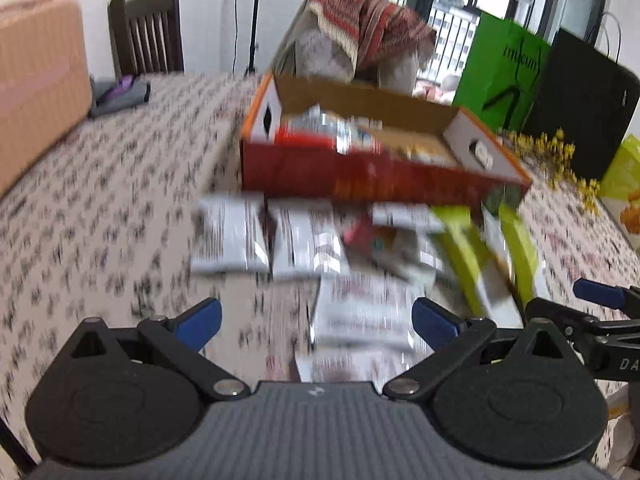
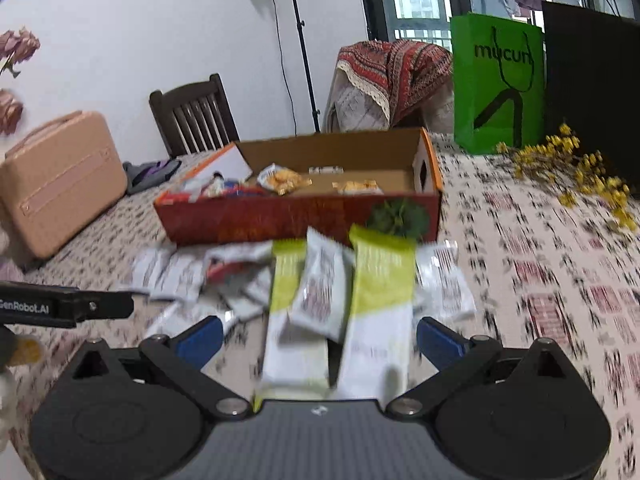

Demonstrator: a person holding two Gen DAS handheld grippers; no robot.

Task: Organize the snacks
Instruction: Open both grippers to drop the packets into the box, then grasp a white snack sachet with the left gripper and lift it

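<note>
Step in hand, as judged: approach to the loose packets, nothing yet picked up. Both views blurred.

Left side: left gripper [image 1: 316, 322] wide, nothing between its blue pads. White packets [image 1: 230, 236] flat on the patterned tablecloth [image 1: 100, 184], ahead of the fingers and just short of the red box [image 1: 360, 172]. One white packet [image 1: 360, 312] directly between and below the open fingers; contact not determinable.

Centre: red box open-topped, several snacks already inside, far half largely bare cardboard.

Right side: right gripper [image 2: 320, 340] at full spread, empty. Two green-and-white packets [image 2: 380, 304] lengthwise between its fingers, a small white packet [image 2: 320, 288] tilted across them. Box just beyond.

Next move, as judged: descend over one packet only, close on it, lift clear, carry into the box. Risk: overlapping packets dragged along.
</note>
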